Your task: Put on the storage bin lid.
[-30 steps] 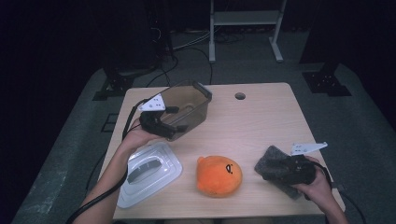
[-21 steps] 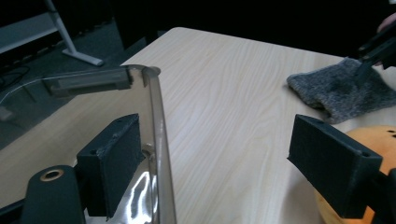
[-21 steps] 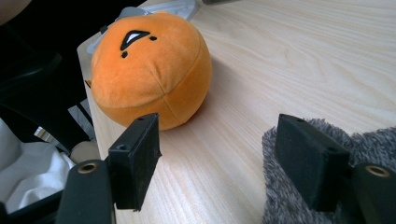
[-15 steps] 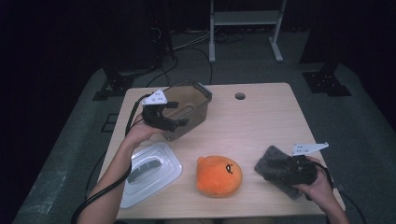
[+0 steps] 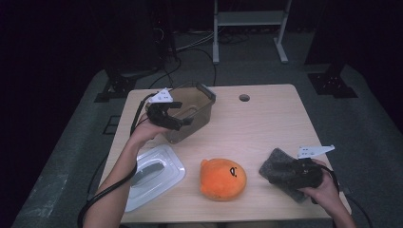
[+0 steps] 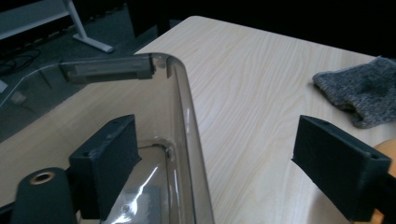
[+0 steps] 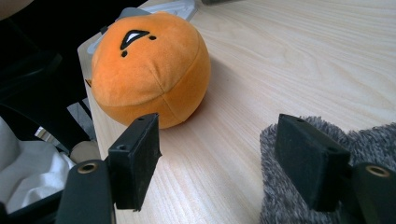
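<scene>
A clear brownish plastic container stands open at the table's back left. My left gripper is open at its near-left wall. In the left gripper view the container's rim runs between the jaws of the left gripper, one jaw inside and one outside, neither pressing. An orange plush ball with a face lies at the front centre. My right gripper is open and rests low at a grey knitted cloth at the front right. In the right gripper view the right gripper has one jaw over the cloth, and the plush lies just ahead.
The container's clear lid lies flat at the front left, beside the person's left forearm. A small round hole is in the tabletop near the back edge. Beyond the table are a dark floor, cables and a white stand.
My left gripper has shifted a little to the right, onto the container's wall. The right gripper, plush, cloth and lid have stayed where they were.
</scene>
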`<state>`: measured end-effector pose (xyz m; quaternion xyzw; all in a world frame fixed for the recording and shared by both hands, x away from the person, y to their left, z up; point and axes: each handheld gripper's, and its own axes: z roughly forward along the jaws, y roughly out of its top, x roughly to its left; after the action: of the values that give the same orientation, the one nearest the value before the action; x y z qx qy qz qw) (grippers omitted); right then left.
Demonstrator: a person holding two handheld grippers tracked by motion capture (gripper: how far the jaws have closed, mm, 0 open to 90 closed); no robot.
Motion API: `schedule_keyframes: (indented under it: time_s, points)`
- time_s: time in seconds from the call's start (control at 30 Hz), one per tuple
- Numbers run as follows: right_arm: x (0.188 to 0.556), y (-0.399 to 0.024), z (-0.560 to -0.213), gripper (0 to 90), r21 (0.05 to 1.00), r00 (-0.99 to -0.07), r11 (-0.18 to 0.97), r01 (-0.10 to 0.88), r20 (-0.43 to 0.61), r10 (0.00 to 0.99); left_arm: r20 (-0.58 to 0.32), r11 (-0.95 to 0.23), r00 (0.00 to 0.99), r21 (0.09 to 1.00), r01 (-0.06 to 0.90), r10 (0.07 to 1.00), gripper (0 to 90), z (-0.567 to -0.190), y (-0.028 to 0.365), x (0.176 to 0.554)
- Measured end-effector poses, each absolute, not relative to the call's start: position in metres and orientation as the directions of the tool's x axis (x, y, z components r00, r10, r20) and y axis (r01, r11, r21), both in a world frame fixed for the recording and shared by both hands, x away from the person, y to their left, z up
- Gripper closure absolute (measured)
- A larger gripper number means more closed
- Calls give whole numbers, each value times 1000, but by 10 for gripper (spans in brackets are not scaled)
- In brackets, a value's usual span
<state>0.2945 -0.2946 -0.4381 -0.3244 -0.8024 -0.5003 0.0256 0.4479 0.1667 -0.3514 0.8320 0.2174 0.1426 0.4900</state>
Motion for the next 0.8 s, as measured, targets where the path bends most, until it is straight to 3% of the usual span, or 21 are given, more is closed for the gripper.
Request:
schedule_keyframes:
  time_s: [0.53,0.8]
  points:
    - [294,-295,-438,300,786,-791,292,545,367,489,0,-434,868,866,248,497,243,-359,160,458]
    - [293,-295,-438,300,787,-793,293,542,364,488,3,-451,877,859,245,481,377,-361,156,462]
